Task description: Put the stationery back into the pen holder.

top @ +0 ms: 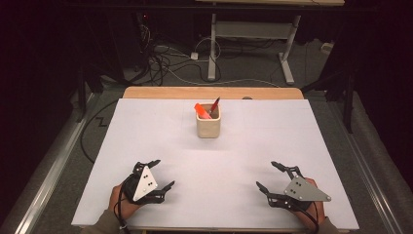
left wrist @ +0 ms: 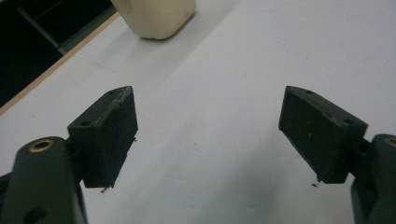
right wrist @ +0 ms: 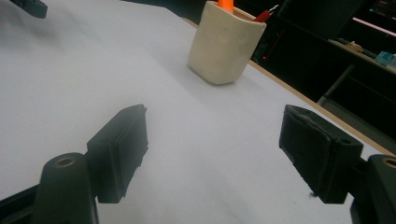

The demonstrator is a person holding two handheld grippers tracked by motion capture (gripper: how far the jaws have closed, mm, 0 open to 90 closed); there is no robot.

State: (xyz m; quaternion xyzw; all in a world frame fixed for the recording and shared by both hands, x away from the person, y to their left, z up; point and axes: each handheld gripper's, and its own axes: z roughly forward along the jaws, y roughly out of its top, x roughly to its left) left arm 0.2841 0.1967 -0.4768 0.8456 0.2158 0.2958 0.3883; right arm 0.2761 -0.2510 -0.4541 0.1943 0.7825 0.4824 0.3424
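Note:
A cream cup (top: pixel 208 126) stands upright at the back middle of the white table (top: pixel 146 131). An orange item (top: pixel 201 110) and a dark pen with a red tip (top: pixel 215 105) stick out of it. The cup (left wrist: pixel 156 16) sits far ahead of the left jaws, and the cup (right wrist: pixel 226 43) also stands beyond the right jaws. My left gripper (top: pixel 160 174) rests near the front left, open and empty. My right gripper (top: pixel 269 176) rests near the front right, open and empty too. Both are far from the cup.
A wooden strip (top: pixel 209 92) runs along the table's far edge. Beyond it stand a metal table frame (top: pixel 253 34) and tangled cables (top: pixel 160 58) on the floor. The other gripper's jaw tip (right wrist: pixel 29 6) shows far left in the right gripper view.

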